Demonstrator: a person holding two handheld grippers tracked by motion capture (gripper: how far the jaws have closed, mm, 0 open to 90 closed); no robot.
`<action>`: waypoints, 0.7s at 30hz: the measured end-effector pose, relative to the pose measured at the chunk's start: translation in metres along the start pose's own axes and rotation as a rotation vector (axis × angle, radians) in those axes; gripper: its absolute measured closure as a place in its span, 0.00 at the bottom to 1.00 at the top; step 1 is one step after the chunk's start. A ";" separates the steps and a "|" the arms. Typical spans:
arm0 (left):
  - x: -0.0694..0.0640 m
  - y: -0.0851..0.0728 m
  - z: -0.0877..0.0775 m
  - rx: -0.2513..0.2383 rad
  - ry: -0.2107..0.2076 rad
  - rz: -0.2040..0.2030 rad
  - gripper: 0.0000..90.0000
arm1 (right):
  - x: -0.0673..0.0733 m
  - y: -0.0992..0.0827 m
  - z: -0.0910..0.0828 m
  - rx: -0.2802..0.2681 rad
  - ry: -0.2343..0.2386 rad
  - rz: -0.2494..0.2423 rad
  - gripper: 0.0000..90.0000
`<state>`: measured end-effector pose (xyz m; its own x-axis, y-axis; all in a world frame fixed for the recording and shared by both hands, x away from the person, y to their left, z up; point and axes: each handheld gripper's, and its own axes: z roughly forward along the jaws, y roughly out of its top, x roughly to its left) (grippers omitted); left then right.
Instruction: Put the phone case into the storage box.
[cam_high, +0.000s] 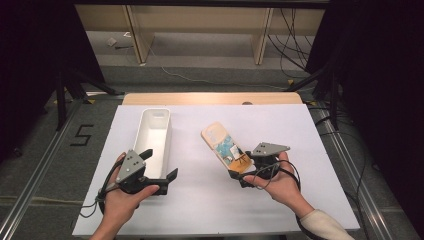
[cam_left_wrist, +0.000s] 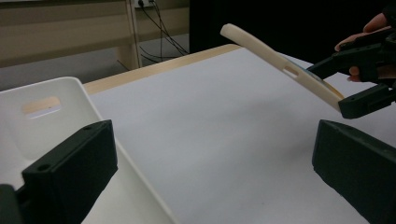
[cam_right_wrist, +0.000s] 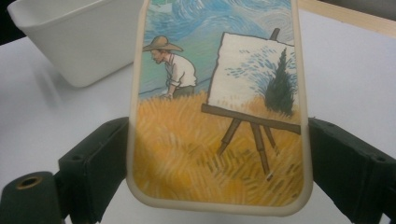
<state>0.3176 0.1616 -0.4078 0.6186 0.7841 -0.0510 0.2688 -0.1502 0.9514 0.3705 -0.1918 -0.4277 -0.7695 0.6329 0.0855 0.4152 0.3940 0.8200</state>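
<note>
Right tool (cam_high: 239, 176) is clamped on the bottom end of the phone case (cam_high: 225, 146), holding it tilted up off the counter (cam_high: 300, 145), right of the white bin (cam_high: 152, 135). Looks light and a bit bendy, probably slick, so pinching across the side edges seems smart. Left tool (cam_high: 160, 170) hangs open beside the bin.

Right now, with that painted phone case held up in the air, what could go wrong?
The right gripper pinches the phone case only by its bottom end, so the long raised part could swing or slip out. The case looks soft and might bend under the squeeze. The white bin sits between the open jaws of the left gripper, which could nudge it aside.
</note>
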 end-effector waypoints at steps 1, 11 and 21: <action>-0.001 0.002 0.002 0.000 -0.004 -0.003 0.00 | 0.002 0.000 0.000 -0.003 0.002 -0.006 0.13; -0.006 0.022 0.027 0.024 -0.048 -0.012 0.00 | 0.012 -0.001 -0.001 -0.016 0.011 -0.027 0.13; -0.013 0.041 0.045 0.027 -0.087 -0.010 0.00 | 0.020 -0.001 -0.001 -0.025 0.018 -0.041 0.13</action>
<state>0.3532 0.1181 -0.3820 0.6769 0.7308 -0.0879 0.2946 -0.1595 0.9422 0.3539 -0.1804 -0.4265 -0.7941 0.6046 0.0614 0.3709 0.4022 0.8371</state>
